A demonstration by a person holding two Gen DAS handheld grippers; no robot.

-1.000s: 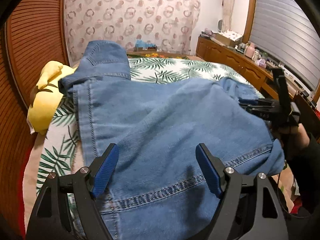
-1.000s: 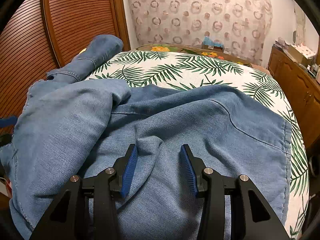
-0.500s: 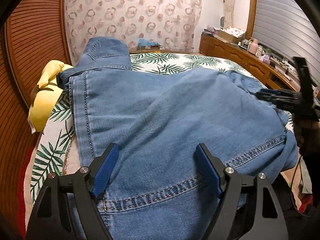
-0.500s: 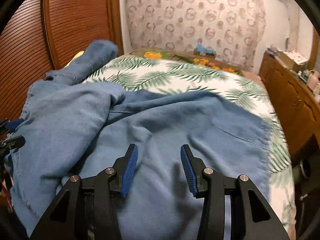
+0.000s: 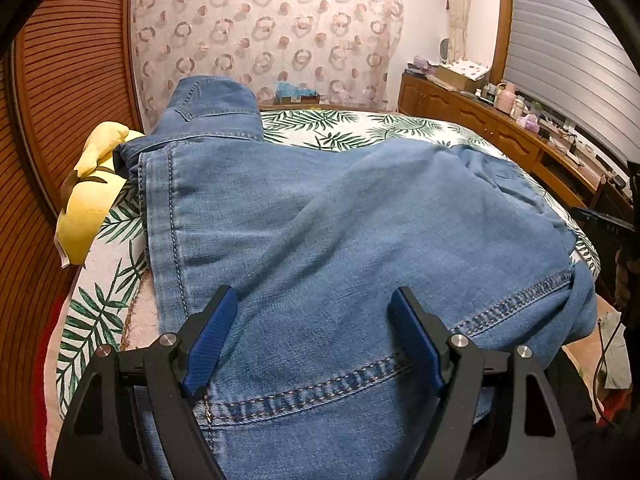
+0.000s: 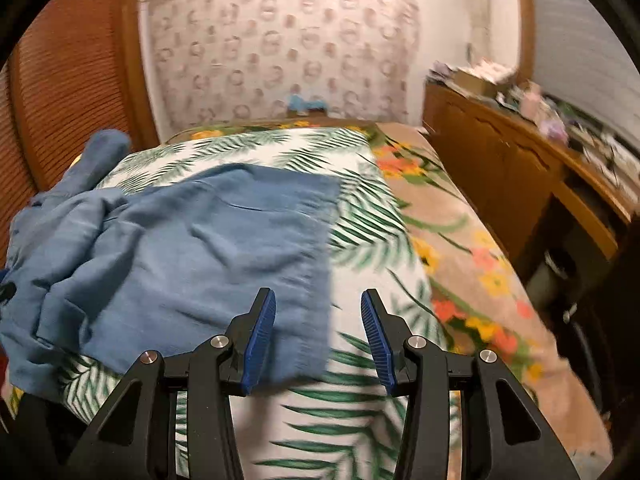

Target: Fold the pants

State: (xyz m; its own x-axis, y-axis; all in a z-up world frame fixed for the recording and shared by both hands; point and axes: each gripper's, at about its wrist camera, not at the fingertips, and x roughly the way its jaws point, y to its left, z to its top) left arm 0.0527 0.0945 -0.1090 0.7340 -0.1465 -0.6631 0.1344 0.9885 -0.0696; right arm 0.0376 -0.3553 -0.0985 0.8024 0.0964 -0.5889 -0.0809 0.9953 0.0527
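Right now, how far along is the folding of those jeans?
Early to midway, I'd say. The jeans lie spread on the bed, one part apparently laid over another but still rumpled at the left in the right view. Nothing is in hand: left gripper and right gripper hover with open jaws. Smoothing and further folds remain.

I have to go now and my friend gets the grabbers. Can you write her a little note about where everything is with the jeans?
Left gripper: open, empty, over the jeans near a stitched hem.
Right gripper: open, empty, above the jeans' frayed edge on the leaf-print bedspread.
Jeans: spread on the bed, rumpled, one end bunched up by the yellow plush toy.
Done: no neat fold shows.
Left: smooth them flat, then fold.
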